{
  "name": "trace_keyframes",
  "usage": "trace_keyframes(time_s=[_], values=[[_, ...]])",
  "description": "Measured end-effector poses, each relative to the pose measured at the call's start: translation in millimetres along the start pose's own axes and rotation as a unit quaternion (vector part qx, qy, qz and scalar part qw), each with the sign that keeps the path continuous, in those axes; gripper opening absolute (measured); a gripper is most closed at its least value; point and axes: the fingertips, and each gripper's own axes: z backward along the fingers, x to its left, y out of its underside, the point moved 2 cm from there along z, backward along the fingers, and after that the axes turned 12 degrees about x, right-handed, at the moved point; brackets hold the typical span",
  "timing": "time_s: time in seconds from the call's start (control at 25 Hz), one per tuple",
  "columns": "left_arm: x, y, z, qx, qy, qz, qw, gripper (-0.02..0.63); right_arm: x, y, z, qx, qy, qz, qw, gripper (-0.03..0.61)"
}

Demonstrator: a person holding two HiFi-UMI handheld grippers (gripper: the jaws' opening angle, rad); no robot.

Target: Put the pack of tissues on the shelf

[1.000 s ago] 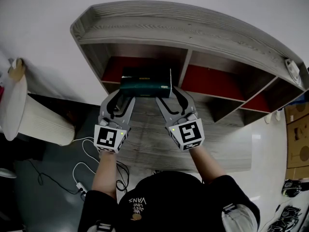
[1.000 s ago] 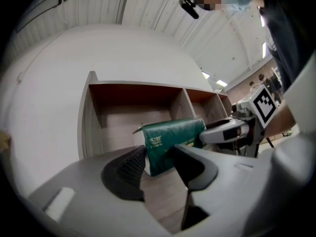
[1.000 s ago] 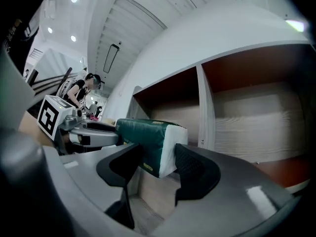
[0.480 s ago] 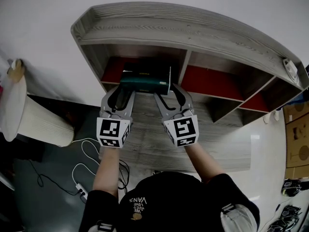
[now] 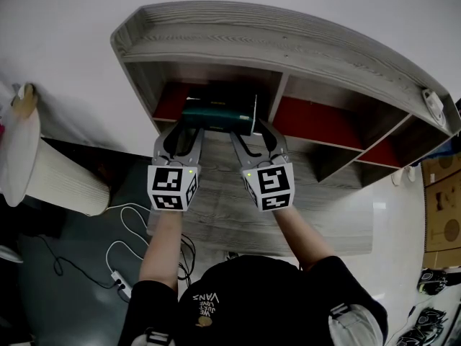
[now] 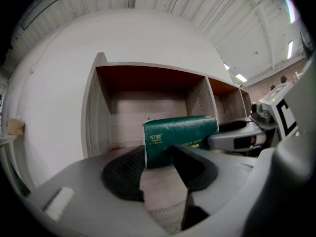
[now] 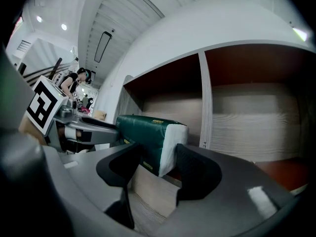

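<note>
The left gripper and the right gripper each clamped one end of the green pack of tissues between their pads. Beyond them, the pack sat in the mouth of the shelf's leftmost compartment.

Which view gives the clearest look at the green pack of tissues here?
The right gripper view: the green plastic-wrapped pack of tissues sits mid-frame, showing a long green side and the white end between the jaws. The left gripper view shows only one printed green face, partly behind a jaw. The head view shows just its small dark top.
</note>
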Motion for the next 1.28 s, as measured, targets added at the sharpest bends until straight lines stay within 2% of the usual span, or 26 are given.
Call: trace_keyframes(time_s=[0.52,0.76,0.84,0.88,0.92,1.08,1.12,1.28], values=[[6.4,7.2,5.7,-0.007,-0.004,0.038,0.9992,0.201,5.1,5.6,11.9,0.009,-0.01,-0.006,1.0,0.229],[5.6,12.3,15.9,-0.01,-0.002,0.04,0.9992,0.201,4.2,6.4,22.6,0.0,-0.005,-0.012,1.0,0.225],[4.6,11.4,18.3,-0.014,-0.004,0.035,0.9993,0.178,4.3,6.4,23.8,-0.001,-0.004,-0.011,1.0,0.225],[4.0,10.4,19.1,-0.017,-0.005,0.032,0.9993,0.151,3.9,5.8,24.6,-0.004,-0.002,-0.012,1.0,0.202],[3.4,9.3,19.6,-0.02,-0.006,0.03,0.9993,0.133,3.4,5.1,25.4,-0.007,0.0,-0.012,1.0,0.141],[-0.7,6.0,19.7,-0.027,-0.003,0.027,0.9993,0.092,1.0,3.8,26.0,-0.011,0.005,-0.015,1.0,0.07],[-2.0,5.1,19.1,-0.028,-0.001,0.027,0.9992,0.067,0.0,3.3,25.8,-0.011,0.006,-0.016,1.0,0.026],[-5.9,1.6,14.3,-0.03,0.005,0.025,0.9992,0.051,-1.2,2.3,23.8,-0.01,0.012,-0.016,1.0,0.017]])
